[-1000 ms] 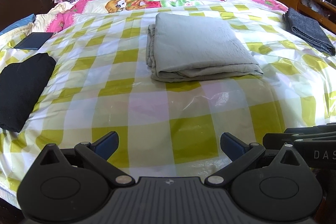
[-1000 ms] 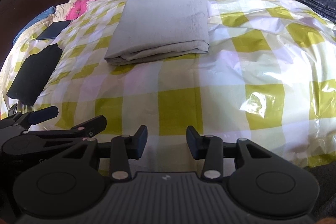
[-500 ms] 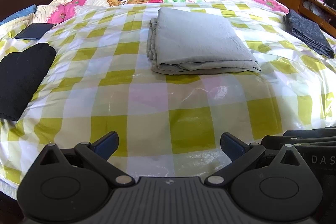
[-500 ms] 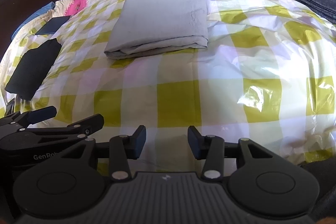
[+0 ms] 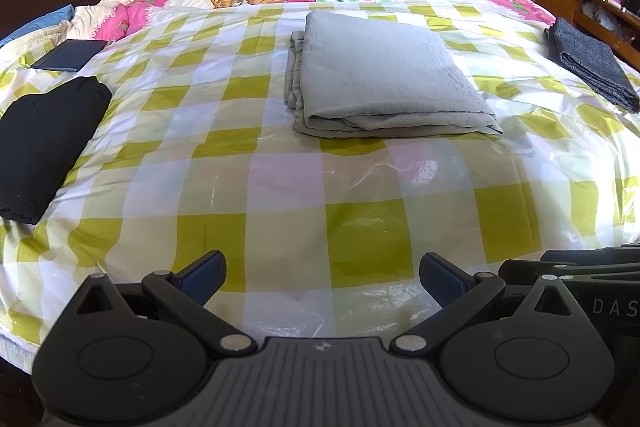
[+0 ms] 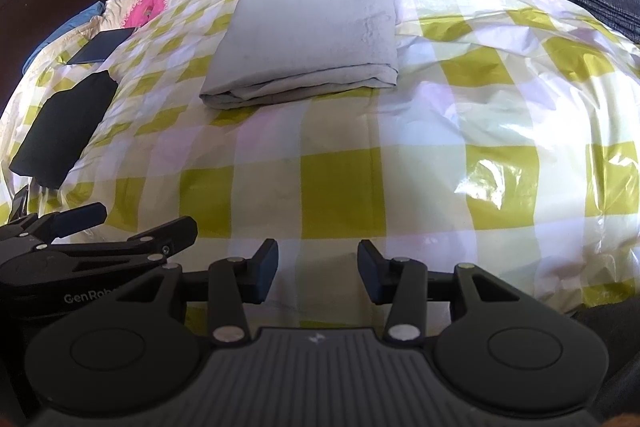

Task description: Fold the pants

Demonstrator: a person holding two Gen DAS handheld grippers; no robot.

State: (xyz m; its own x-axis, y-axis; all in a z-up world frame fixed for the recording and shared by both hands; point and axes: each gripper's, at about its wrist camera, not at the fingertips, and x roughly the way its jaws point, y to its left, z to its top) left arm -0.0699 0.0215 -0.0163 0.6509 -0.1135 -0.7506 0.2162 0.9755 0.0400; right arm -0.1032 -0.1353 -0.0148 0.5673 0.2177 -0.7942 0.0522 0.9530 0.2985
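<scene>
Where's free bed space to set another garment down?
Bare checkered sheet lies between both grippers and the folded grey pants; narrower strips separate the pants from the black garment and dark grey garment. Both side edges are taken.

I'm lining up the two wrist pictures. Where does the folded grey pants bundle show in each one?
Left wrist: grey pants upper centre, just right of middle.
Right wrist: grey pants upper centre, just left of middle.
Shared landmark: black folded garment at the left edge of the checked bed cover.
</scene>
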